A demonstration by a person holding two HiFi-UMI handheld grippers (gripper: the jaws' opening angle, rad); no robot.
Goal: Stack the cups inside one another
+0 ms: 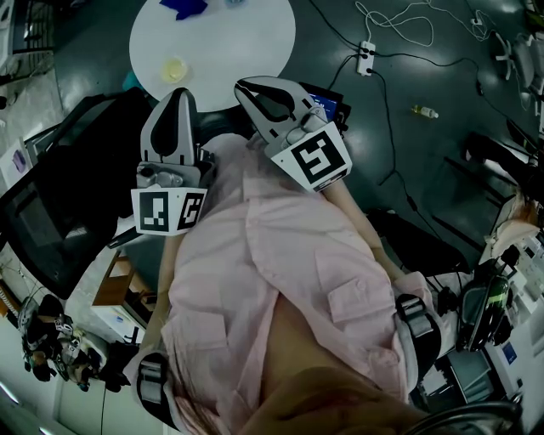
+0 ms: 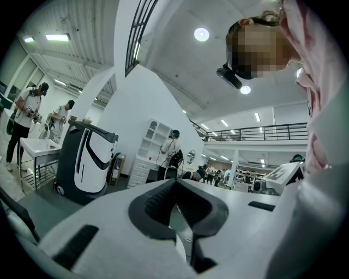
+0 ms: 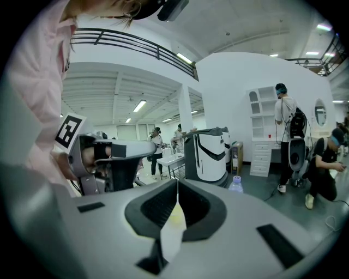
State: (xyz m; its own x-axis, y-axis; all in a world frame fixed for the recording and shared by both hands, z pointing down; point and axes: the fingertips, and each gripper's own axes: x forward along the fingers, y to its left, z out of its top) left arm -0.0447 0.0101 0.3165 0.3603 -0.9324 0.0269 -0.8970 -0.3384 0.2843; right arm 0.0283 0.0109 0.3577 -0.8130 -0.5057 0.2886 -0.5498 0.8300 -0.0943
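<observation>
— Where are the two grippers?

— Both are held up close to the person's pink shirt, pointing toward a round white surface. The left gripper sits just short of its near edge; the right gripper reaches slightly over that edge.

— And the fingers?

— Clenched on both, with nothing between them. In the left gripper view the dark pads meet at the tip with only the hall behind. In the right gripper view they meet the same way.

— Where are the cups?

— A pale yellow cup stands upright on the surface, just beyond the left gripper's tip and untouched. The right gripper view shows it as a yellow blur below the closed fingers. A blue item lies at the far side, well apart from the cup; I cannot tell whether it is a cup.
</observation>
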